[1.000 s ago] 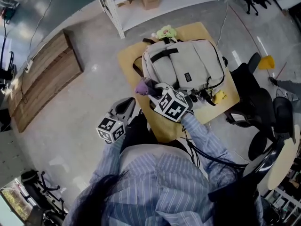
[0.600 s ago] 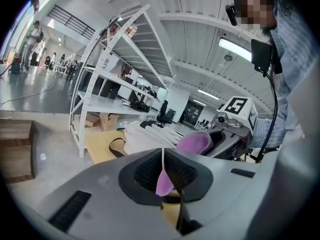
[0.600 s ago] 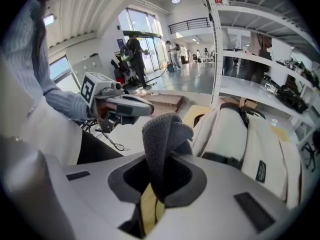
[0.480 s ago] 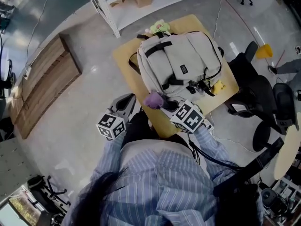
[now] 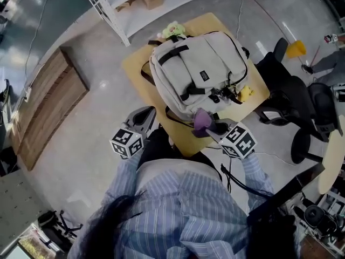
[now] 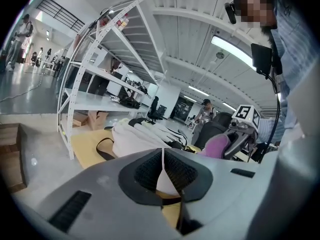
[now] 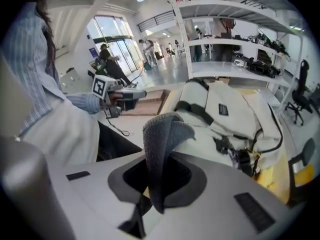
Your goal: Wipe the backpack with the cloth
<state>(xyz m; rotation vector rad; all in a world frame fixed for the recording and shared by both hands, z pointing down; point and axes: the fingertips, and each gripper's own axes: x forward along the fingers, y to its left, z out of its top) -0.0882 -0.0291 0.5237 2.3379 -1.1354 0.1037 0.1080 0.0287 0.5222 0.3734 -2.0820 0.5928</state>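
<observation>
**A:** Where are we?

**B:** Our right gripper (image 5: 211, 128) is clamped on the purple cloth (image 5: 201, 121), which stands folded between its jaws. It sits at the near end of the beige backpack (image 5: 199, 72), and we cannot tell whether it touches. The backpack lies flat on a small wooden table (image 5: 135, 69). Our left gripper (image 5: 141, 118) is closed on nothing, off the table near our lap.

**A:** What could go wrong?

**B:** We judge the cloth may catch on the black straps (image 5: 173, 54) and pull free. With nothing steadying it, the backpack may also slide with each stroke.
</observation>
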